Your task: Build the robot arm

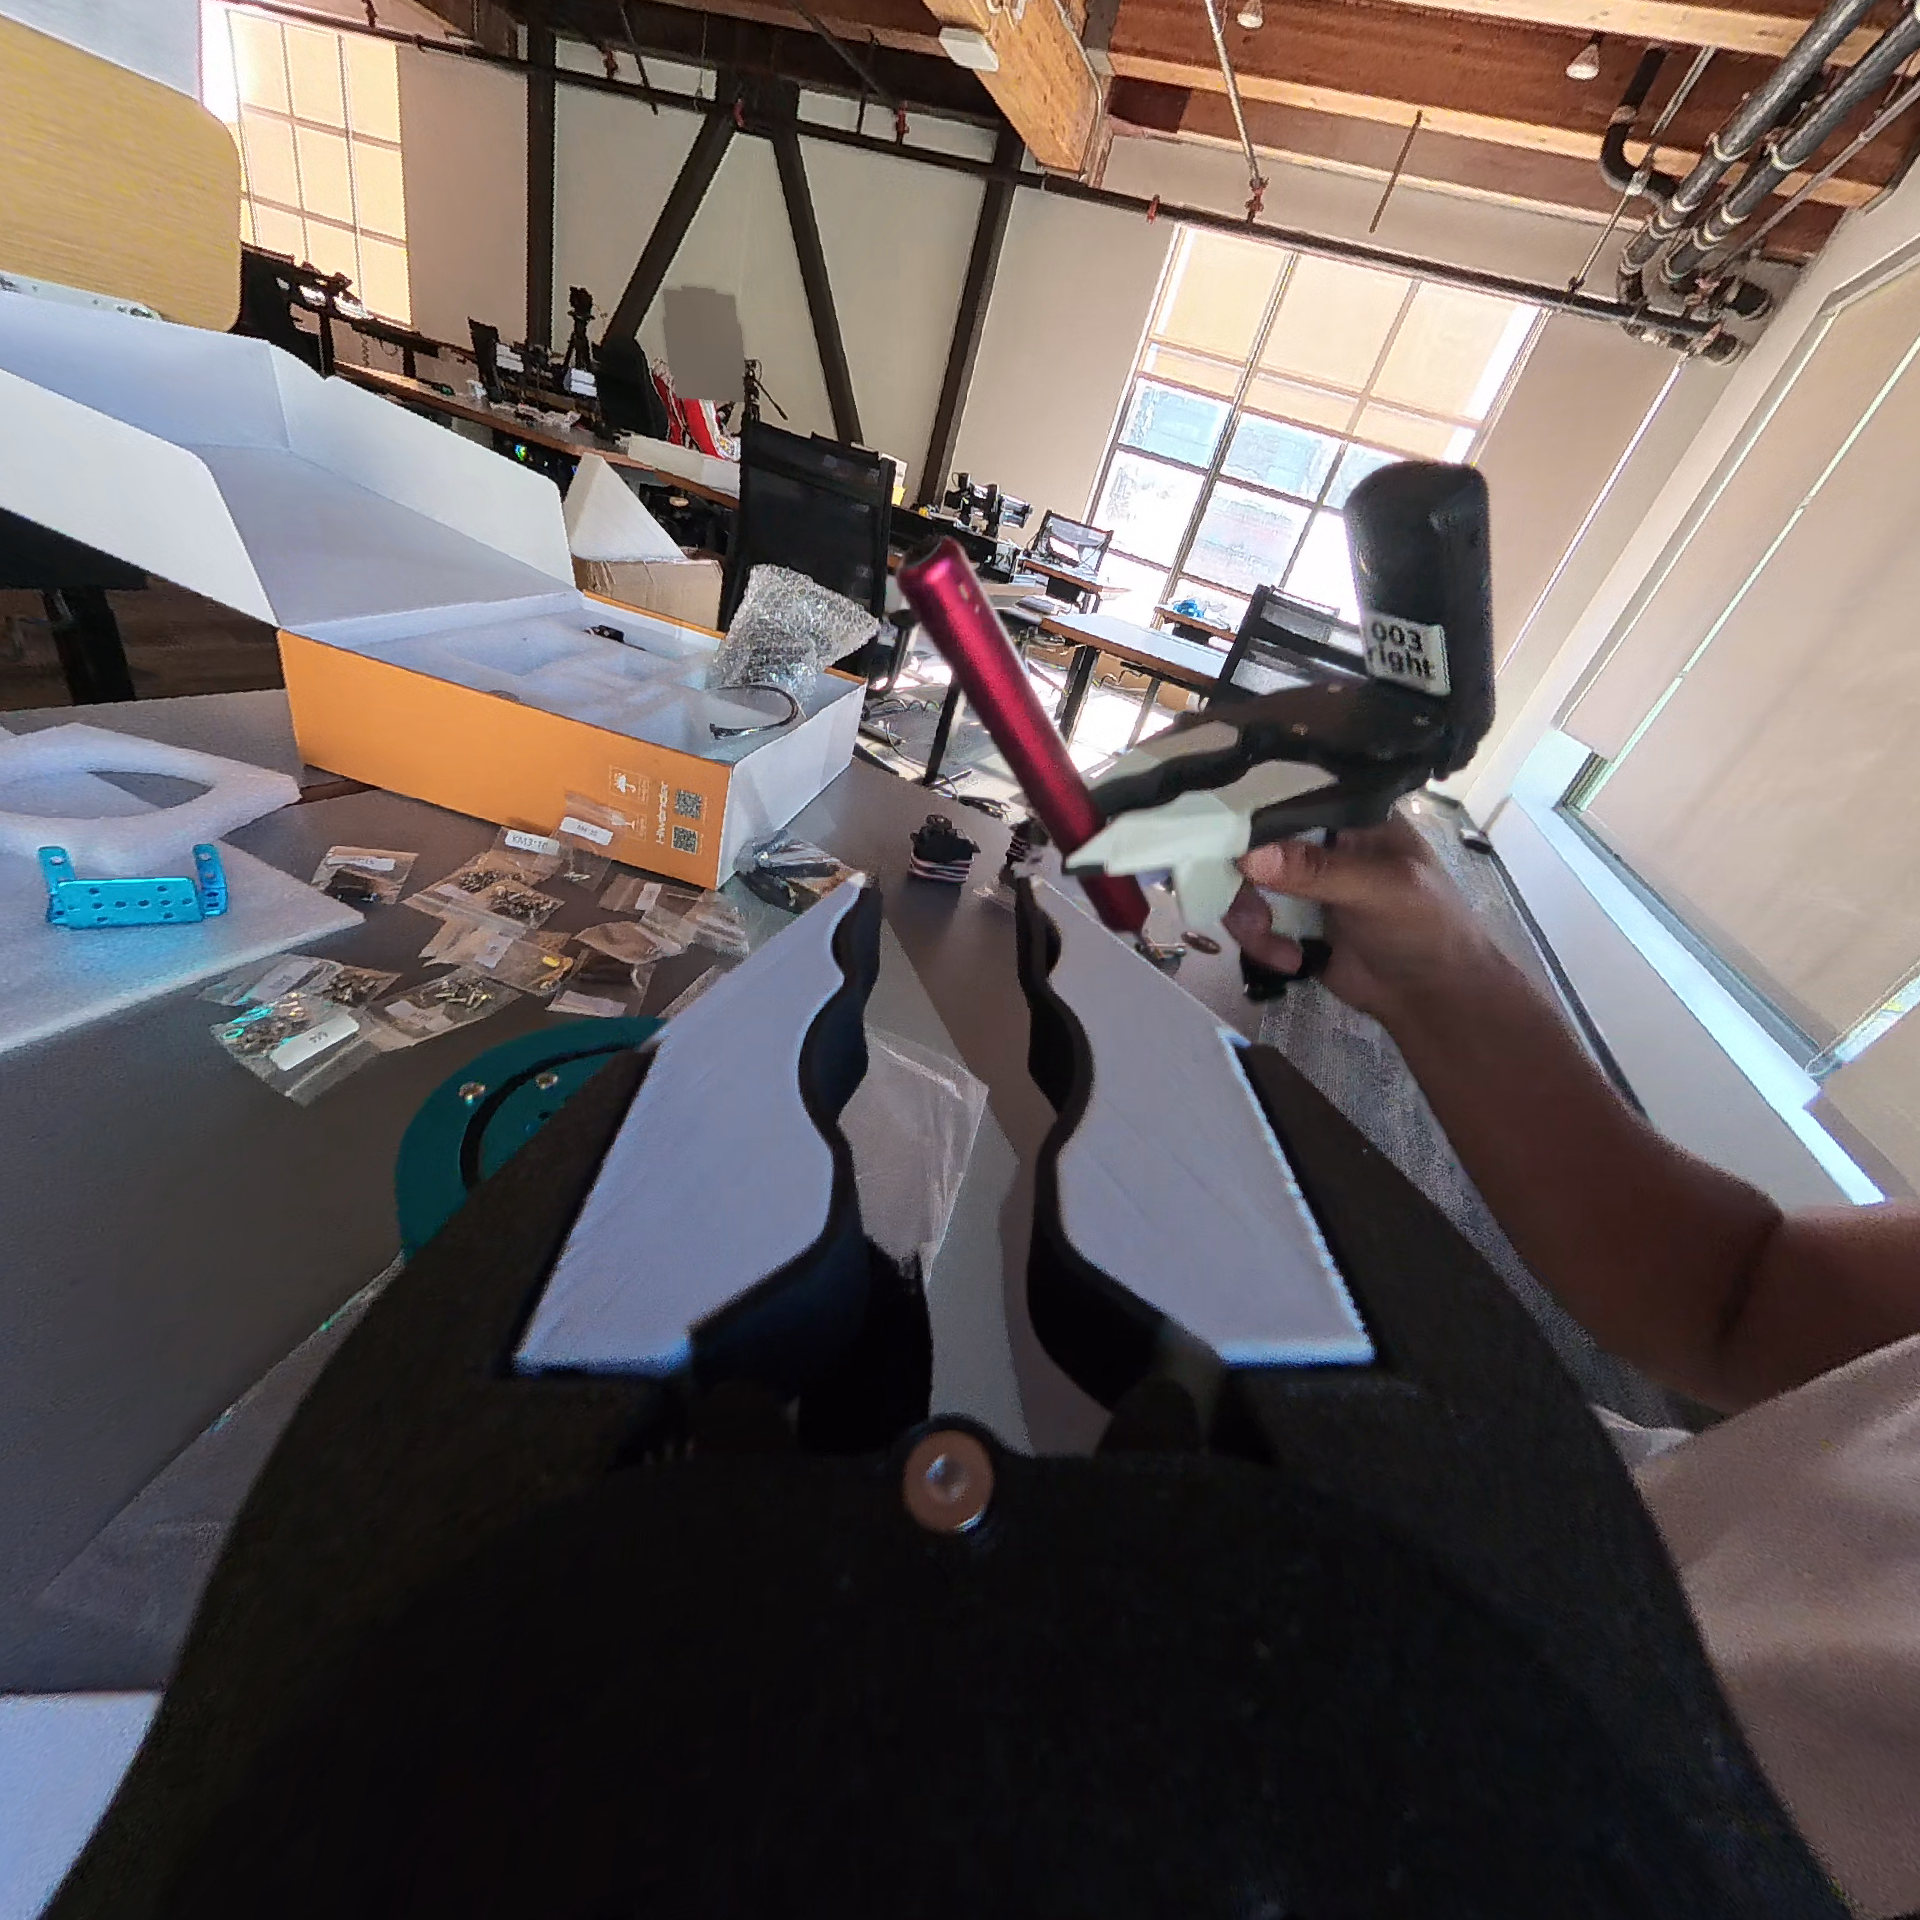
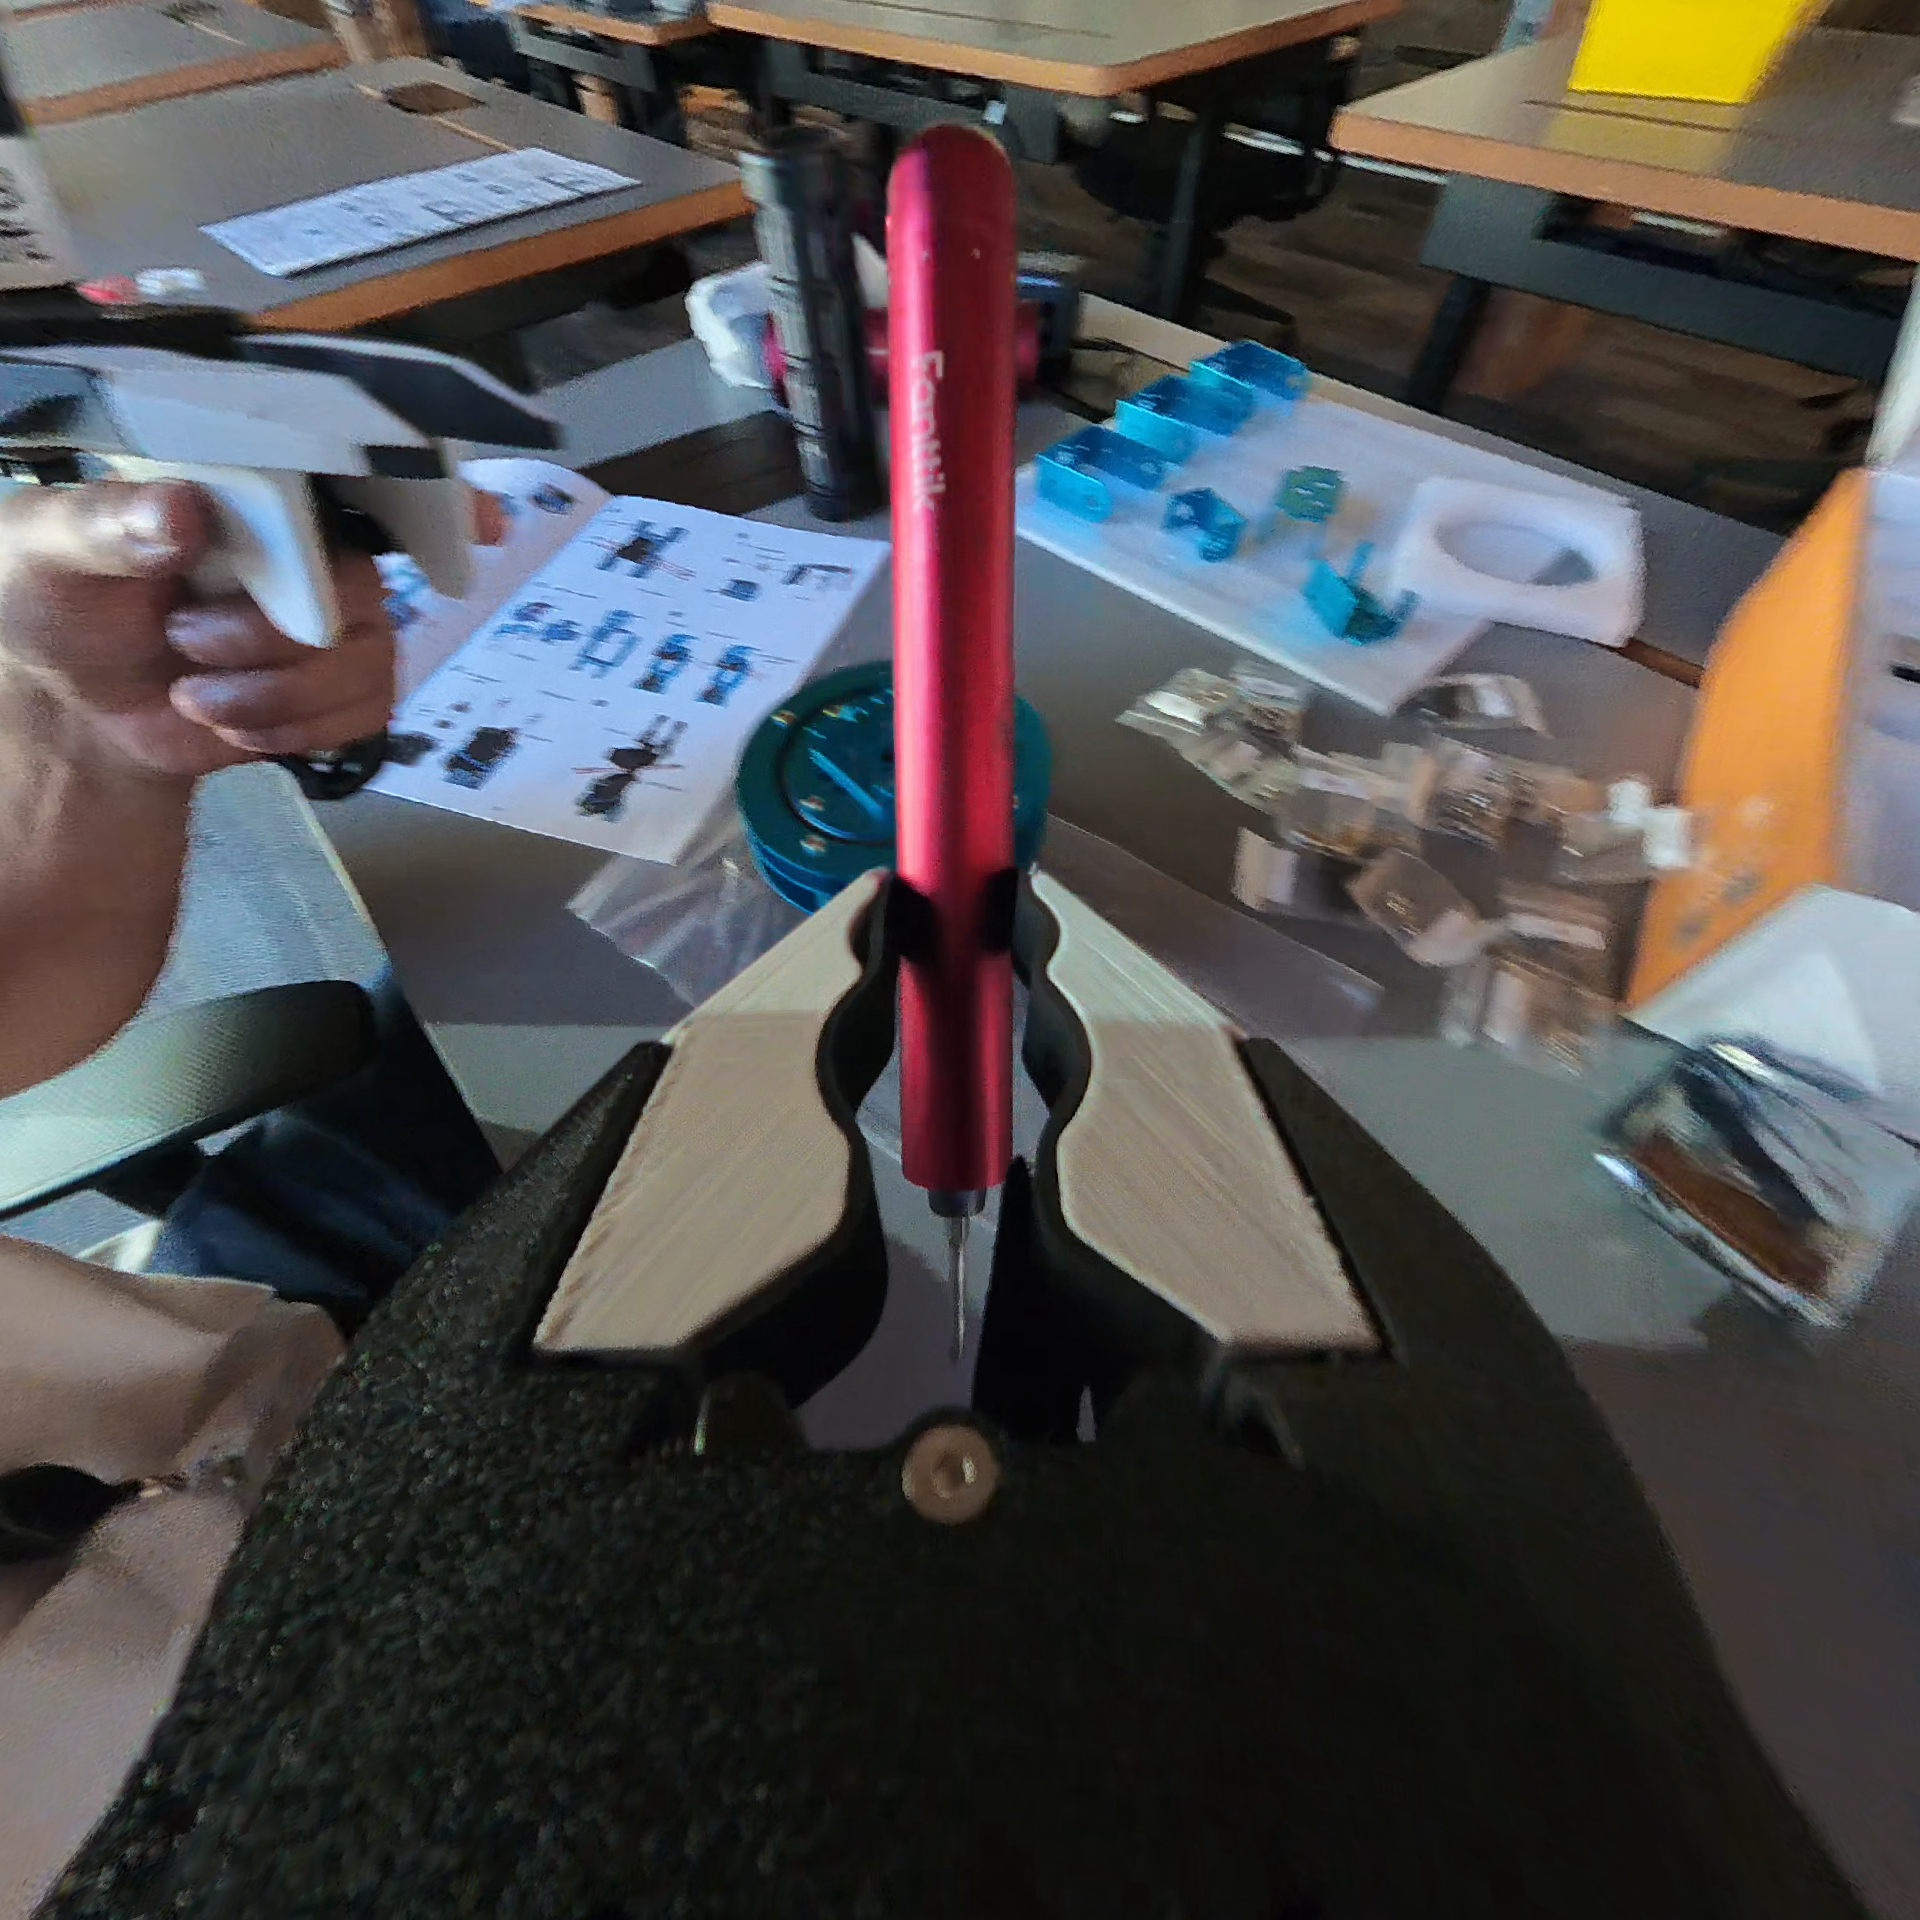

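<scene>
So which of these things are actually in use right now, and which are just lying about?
In use:
- right gripper, shut on the red screwdriver
- left gripper, open and holding nothing

Lying on the table:
- teal disc
- blue brackets
- screw bags
- manual
- orange box

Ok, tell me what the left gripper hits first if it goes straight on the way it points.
Probably the red metal screwdriver, held tilted in the right gripper just beyond the left gripper and its open jaws. Depth is unclear; it might pass below it.
</scene>
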A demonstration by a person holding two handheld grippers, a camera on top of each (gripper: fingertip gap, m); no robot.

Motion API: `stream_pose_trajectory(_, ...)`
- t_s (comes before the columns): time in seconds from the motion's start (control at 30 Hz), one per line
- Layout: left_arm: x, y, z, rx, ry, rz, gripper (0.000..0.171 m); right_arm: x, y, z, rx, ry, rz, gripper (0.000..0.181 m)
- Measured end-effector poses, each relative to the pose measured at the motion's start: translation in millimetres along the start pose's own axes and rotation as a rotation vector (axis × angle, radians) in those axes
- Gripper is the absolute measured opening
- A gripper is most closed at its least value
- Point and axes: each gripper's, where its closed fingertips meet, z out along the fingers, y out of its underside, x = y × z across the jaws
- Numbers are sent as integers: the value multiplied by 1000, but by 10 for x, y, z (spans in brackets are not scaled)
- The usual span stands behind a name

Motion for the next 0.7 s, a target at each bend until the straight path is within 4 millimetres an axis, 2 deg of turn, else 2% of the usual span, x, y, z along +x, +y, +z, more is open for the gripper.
stream_pose_trajectory(0.17,-43,172,-319,-37,-72,44,25,629,256,-383,-100,155,54,18)
stream_pose_trajectory(0.27,-102,278,-558,-47,-133,50,25,911,462,-506,-164,215,76,18)
stream_pose_trajectory(0.4,-284,424,-838,-83,-251,37,25,1239,766,-598,-243,302,142,19)
stream_pose_trajectory(0.57,-315,391,-1141,-31,-301,20,25,1490,1242,-611,-396,408,205,19)
stream_pose_trajectory(0.7,-353,380,-1273,-15,-321,8,25,1483,1541,-427,-525,395,245,19)
